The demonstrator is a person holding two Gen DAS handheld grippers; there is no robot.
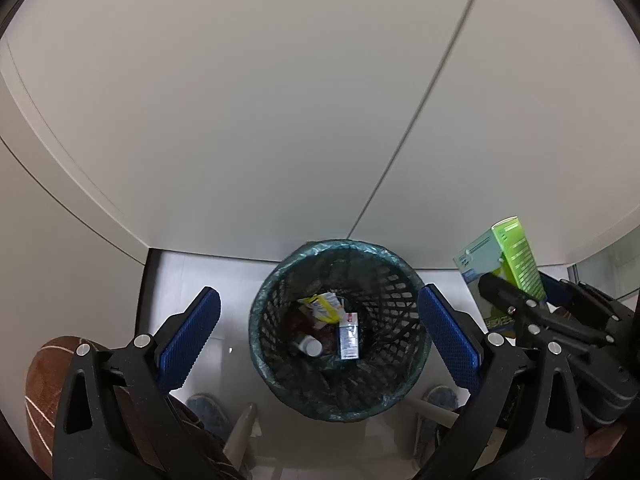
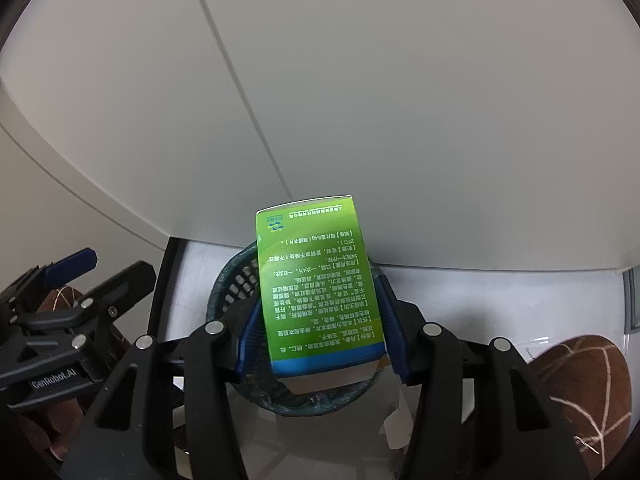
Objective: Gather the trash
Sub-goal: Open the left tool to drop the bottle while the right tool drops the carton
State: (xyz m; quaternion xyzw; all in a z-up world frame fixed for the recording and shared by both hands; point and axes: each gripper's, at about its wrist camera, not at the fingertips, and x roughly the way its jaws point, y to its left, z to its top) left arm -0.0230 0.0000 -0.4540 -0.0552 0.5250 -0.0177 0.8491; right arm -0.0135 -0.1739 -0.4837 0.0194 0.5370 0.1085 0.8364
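A black mesh waste basket (image 1: 404, 292) with a green liner stands on the floor below a white table. Inside lie a yellow packet (image 1: 325, 306), a small blue-and-white box (image 1: 349, 341) and a white bottle (image 1: 311, 346). My left gripper (image 1: 320, 344) is open and empty, its blue pads apart above the basket. My right gripper (image 2: 320, 320) is shut on a green medicine box (image 2: 316, 280), held over the basket (image 2: 236, 280). The box (image 1: 508, 256) and right gripper (image 1: 516, 304) show at the right of the left wrist view.
The white table (image 1: 280, 100) fills the upper view, its edge just behind the basket. The person's knees in brown trousers (image 1: 48, 392) and slippered feet (image 1: 208, 412) flank the basket. The left gripper (image 2: 80, 280) shows at the left of the right wrist view.
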